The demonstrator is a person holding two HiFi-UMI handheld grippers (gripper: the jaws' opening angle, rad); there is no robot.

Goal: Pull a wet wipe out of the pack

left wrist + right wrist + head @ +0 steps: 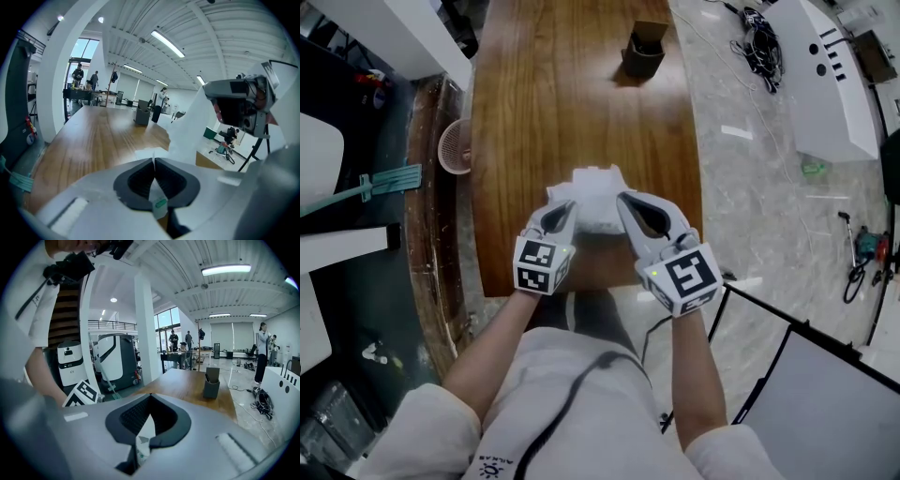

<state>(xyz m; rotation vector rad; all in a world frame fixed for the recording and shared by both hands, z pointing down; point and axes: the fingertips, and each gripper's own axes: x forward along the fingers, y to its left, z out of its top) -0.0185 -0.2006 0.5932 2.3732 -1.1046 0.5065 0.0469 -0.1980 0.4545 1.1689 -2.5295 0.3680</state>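
Over the near end of the wooden table (572, 94) both grippers meet at a white wipe pack (598, 199). My left gripper (569, 208) (154, 160) is shut on the pack's thin white edge with a green mark (158, 201). A white wet wipe (193, 124) rises from the pack up to my right gripper (624, 199) (236, 107), which sits higher. In the right gripper view its jaws (150, 395) are shut on white sheet material (144, 434). The left gripper's marker cube (83, 393) shows at the left there.
A dark pen holder (645, 49) (212, 383) stands at the table's far end. A pink basket (455, 147) sits on the floor left of the table. A white machine (825, 75) and cables (759, 37) lie to the right. People stand in the hall's far background.
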